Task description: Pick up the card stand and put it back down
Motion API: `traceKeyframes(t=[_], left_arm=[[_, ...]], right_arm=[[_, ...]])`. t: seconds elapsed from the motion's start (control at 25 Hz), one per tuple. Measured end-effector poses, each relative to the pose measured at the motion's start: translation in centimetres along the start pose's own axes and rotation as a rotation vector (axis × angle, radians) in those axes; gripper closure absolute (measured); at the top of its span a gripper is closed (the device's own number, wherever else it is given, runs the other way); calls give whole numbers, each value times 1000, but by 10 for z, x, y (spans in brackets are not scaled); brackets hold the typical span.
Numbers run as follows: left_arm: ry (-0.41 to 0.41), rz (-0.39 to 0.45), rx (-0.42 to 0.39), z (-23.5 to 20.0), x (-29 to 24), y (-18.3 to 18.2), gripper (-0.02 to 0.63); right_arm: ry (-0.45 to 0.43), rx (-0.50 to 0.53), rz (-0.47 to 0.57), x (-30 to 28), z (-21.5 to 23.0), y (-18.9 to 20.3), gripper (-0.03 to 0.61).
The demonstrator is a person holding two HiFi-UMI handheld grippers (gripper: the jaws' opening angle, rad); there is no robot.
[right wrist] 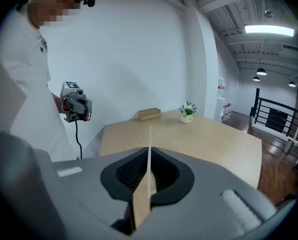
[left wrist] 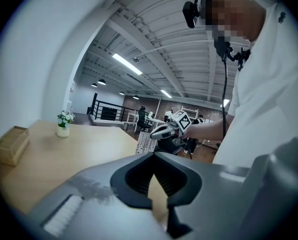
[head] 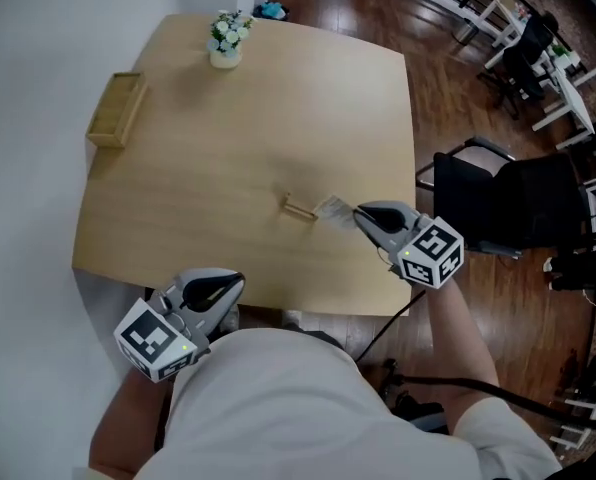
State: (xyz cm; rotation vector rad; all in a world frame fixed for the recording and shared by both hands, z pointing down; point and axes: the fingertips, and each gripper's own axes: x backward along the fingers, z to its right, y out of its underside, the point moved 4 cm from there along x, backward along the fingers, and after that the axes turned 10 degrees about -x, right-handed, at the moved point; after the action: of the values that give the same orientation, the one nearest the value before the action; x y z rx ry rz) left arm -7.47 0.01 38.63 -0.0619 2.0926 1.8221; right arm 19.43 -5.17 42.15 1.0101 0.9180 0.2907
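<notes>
The right tool (head: 359,212) is clamped on the card stand (head: 316,209), over the near right part of the bench (head: 278,118). In the head view the stand's long axis runs left to right, in line with the tool. Its wooden base is at the left end and its pale card is at the right end, in the jaws. That view does not settle whether the base rests on the bench or hangs just above it.

Only the right gripper view shows the grip itself: the white card (right wrist: 149,144) stands edge-on as a thin upright line between the closed jaws.

The left tool (head: 238,280) is at the near left edge of the bench. The left gripper view shows its jaws together with nothing between them.

A wooden box (head: 116,108) and a small flower pot (head: 225,44) sit at the far left.
</notes>
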Motion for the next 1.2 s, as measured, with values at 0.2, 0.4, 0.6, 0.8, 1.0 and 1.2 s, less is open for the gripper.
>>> traceKeyframes(t=[0.2, 0.4, 0.6, 0.8, 1.0, 1.2], left_arm=[[-65, -4, 27, 1, -5, 0, 611], [-125, 1, 48, -3, -9, 1, 611], [-174, -11, 69, -5, -9, 2, 611], [-205, -19, 80, -7, -9, 5, 611], [-217, -23, 83, -7, -9, 4, 611], [-220, -25, 83, -8, -9, 1, 611]], right_arm=[[-47, 21, -16, -27, 20, -4, 558], [-90, 43, -40, -54, 36, -6, 558], [-124, 53, -55, -73, 45, -7, 558], [-148, 60, -61, -87, 47, -6, 558], [-155, 60, -70, -95, 48, -3, 558], [-156, 51, -66, -95, 47, -1, 558]])
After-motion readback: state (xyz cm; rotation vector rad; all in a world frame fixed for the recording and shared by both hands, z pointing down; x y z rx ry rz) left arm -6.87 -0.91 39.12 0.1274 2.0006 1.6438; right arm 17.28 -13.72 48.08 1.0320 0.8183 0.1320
